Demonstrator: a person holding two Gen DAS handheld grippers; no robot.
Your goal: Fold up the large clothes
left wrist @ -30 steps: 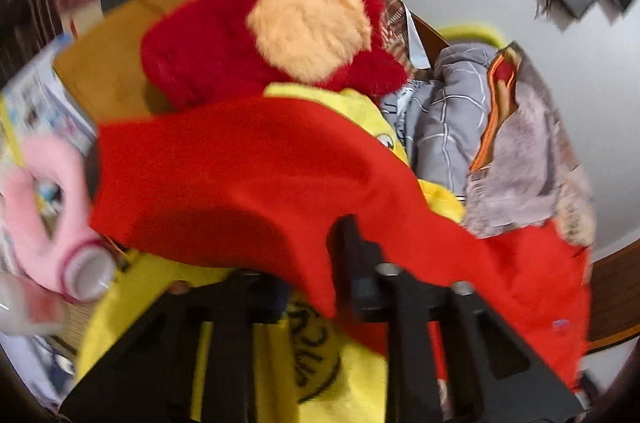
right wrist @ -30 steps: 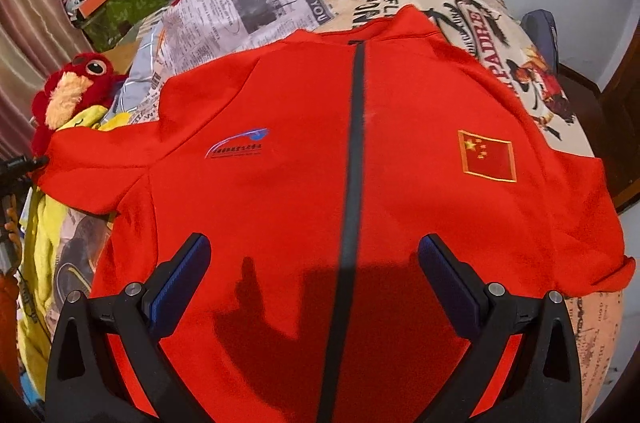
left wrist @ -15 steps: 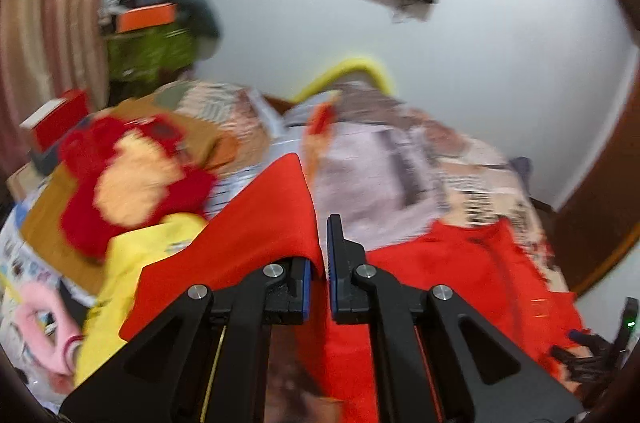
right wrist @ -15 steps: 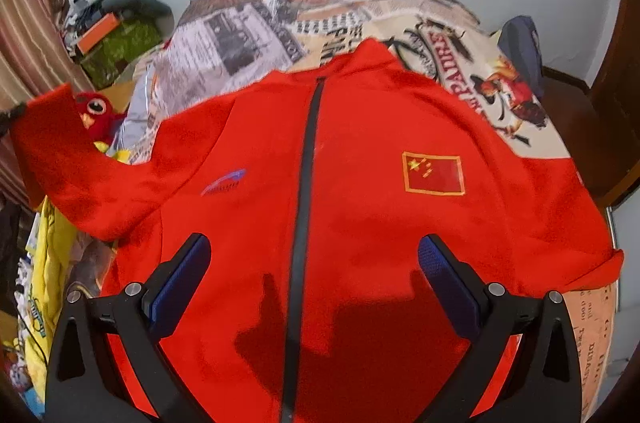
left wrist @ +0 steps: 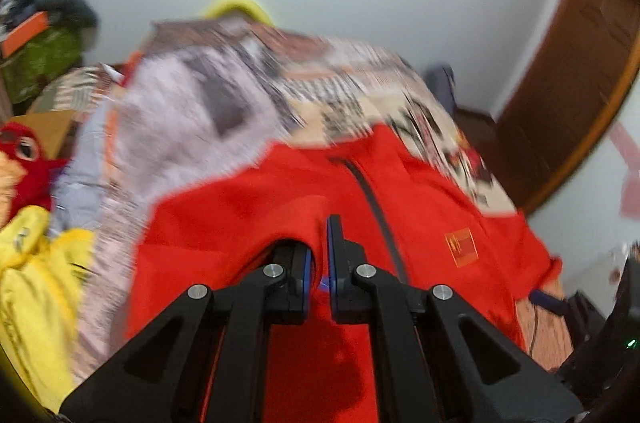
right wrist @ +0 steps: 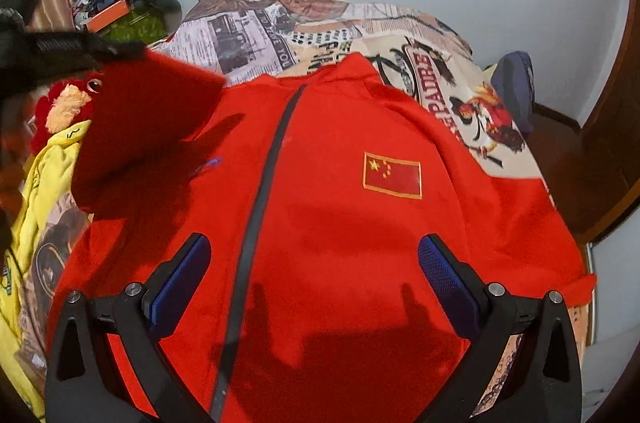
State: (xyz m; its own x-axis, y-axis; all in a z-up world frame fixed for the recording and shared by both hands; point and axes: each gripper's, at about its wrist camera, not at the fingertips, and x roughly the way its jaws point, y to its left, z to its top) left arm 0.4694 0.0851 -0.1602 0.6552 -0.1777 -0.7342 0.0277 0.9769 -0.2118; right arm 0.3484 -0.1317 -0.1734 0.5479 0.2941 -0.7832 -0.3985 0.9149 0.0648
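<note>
A red zip jacket (right wrist: 340,223) with a flag patch lies face up on a bed; it also shows in the left wrist view (left wrist: 420,207). My left gripper (left wrist: 319,247) is shut on the jacket's left sleeve (right wrist: 148,127) and holds it lifted over the jacket's left chest. The left gripper shows as a dark shape in the right wrist view (right wrist: 60,51). My right gripper (right wrist: 314,287) is open and empty, hovering above the jacket's lower front, its blue pads either side of the zip area.
The bed has a newspaper-print cover (right wrist: 260,31). A red plush bird (right wrist: 64,99) and a yellow garment (right wrist: 40,183) lie at the bed's left side. Cluttered shelves (right wrist: 120,11) stand at back left. A wooden door frame (right wrist: 616,143) is at right.
My left gripper has lifted the sleeve from the bed's left side and carried it rightward, over the jacket's front. The right gripper stayed open and moved slightly.
</note>
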